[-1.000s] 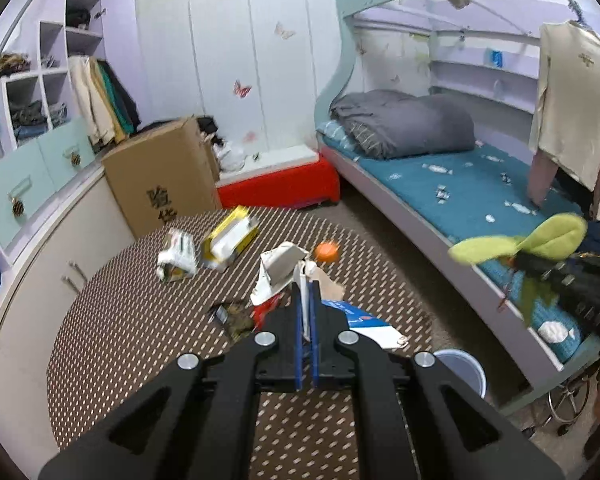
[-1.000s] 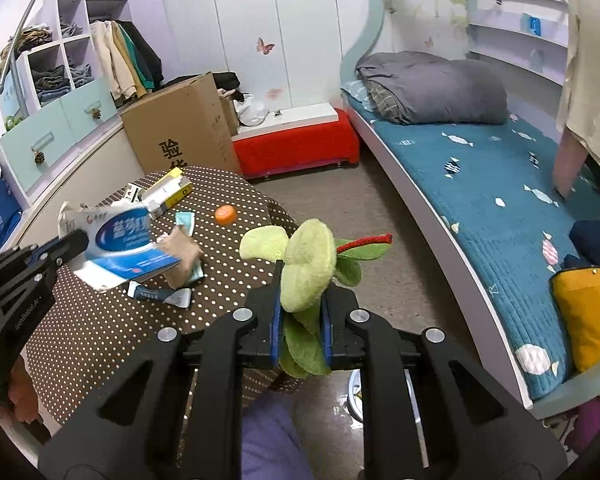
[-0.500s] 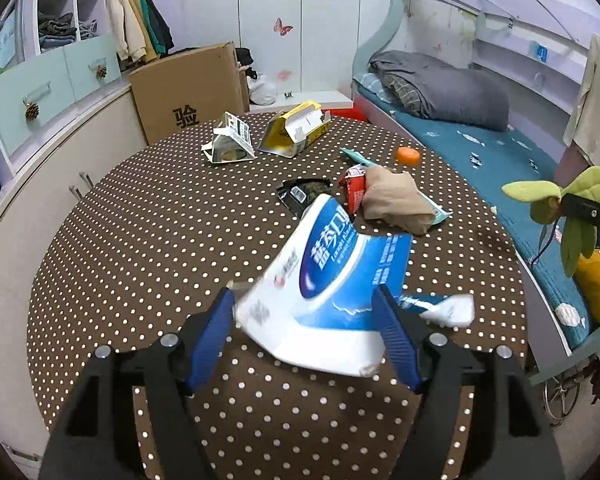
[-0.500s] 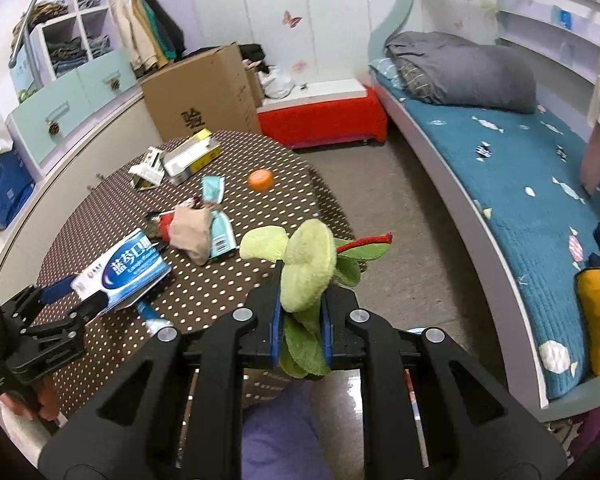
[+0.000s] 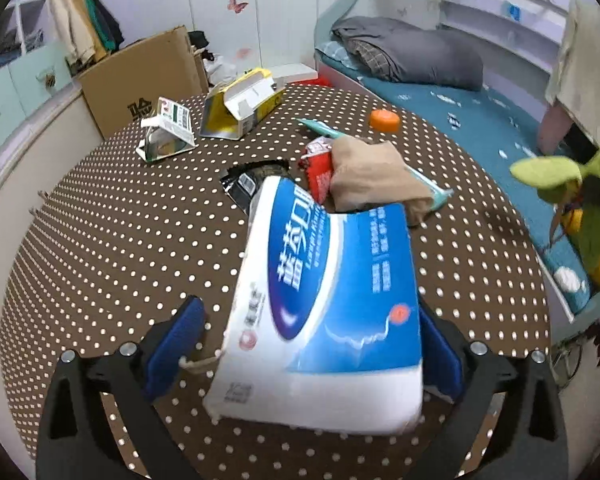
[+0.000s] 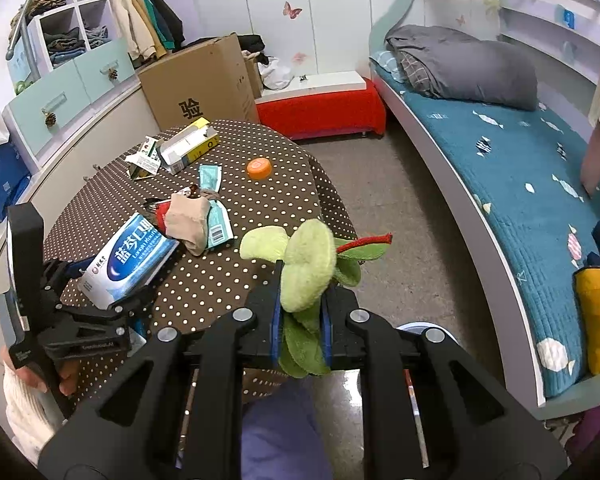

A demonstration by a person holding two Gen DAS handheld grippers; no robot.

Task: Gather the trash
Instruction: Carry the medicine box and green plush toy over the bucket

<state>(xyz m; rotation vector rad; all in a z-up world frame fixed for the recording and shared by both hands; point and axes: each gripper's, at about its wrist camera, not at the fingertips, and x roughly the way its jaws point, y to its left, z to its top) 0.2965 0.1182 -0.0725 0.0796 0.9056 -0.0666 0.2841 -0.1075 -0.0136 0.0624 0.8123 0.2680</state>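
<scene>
While the right gripper (image 6: 300,320) stays off the table edge pinching a green plush toy (image 6: 306,264), the left gripper (image 5: 308,352) gapes wide around the blue-and-white toothpaste box (image 5: 332,312), whose length runs straight ahead between its fingers on the dotted table (image 5: 112,240).

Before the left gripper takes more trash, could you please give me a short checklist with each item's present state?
1. Left gripper open: ok.
2. Blue and white toothpaste box free of its blue pads: cannot tell.
3. Right gripper shut on the green plush leaf toy: ok.
4. Orange bottle cap reachable on the brown dotted table: ok.
5. Bin position known: cannot tell.
</scene>
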